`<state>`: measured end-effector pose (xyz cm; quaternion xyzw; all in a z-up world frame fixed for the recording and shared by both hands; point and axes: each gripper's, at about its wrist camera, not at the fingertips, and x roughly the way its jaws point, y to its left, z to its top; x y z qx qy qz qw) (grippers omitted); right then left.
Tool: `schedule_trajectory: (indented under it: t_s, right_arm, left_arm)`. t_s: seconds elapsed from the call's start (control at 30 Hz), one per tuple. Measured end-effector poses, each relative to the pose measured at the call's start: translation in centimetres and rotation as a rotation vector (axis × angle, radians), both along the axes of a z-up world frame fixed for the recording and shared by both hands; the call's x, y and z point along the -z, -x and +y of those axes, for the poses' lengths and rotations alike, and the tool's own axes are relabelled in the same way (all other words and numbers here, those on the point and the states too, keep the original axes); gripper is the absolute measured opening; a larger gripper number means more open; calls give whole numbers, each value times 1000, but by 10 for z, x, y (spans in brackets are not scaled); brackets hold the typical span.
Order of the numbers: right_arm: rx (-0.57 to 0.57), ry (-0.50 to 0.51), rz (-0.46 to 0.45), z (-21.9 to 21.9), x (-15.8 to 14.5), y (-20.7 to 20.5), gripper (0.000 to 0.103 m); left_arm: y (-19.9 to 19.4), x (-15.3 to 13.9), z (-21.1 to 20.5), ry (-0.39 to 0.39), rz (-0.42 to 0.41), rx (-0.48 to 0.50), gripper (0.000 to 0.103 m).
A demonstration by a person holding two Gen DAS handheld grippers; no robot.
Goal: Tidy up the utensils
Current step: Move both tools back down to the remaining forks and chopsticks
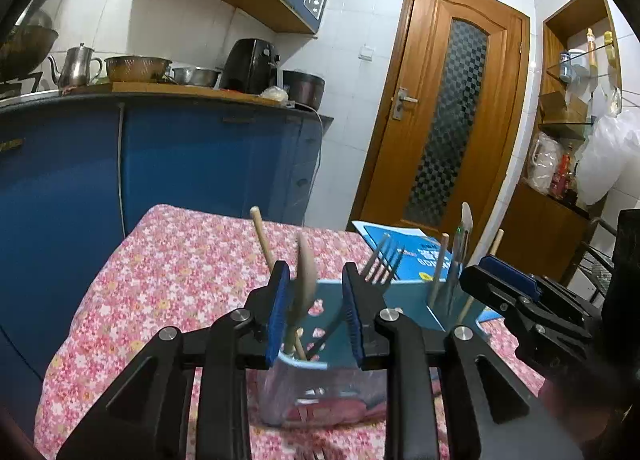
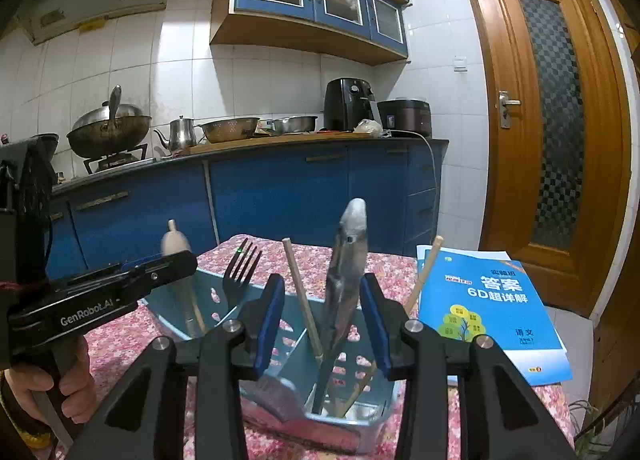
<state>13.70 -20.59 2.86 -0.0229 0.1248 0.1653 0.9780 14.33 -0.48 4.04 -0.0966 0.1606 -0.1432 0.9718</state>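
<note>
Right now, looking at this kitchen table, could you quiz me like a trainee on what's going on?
1. True or false: the fork stands prongs up in the blue utensil caddy.
2. What lies on the floral tablecloth beside the caddy? A) a plate B) a blue workbook C) a kettle
3. Fill in: the right gripper has its blue pads on either side of a metal ____, not pressing it.

Key: 1 true. 2 B. 3 knife; the left gripper likewise stands open around a spoon.
</note>
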Motion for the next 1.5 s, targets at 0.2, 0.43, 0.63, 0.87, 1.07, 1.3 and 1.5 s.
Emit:
schedule_trajectory:
  t_s: [0.2,0.43,0.63,0.87,1.07,1.3,1.5]
  right_arm:
    - [31,-24,18,-5,-1,13,42]
    - [68,-42,49,-12,-2,35,44]
    - [81,-66,105,-15,3,50,44]
    - [89,-85,160,-18,9,68,44]
    - [112,-94,207,-19,15,83,44]
    - [129,-114,300,-26,29,91,48]
    - [136,-125,357,-33,43,97,48]
  left_arm:
    - [14,-4,7,7,25,21,27]
    - [33,-5,11,-20,80,34,27]
    - [55,-3,10,-63,114,38,27]
    - [74,5,9,-79,164,40,27]
    - [84,15,10,-87,225,40,27]
    - [91,33,5,-115,313,52,27]
    - [94,48,2,-123,372,61,27]
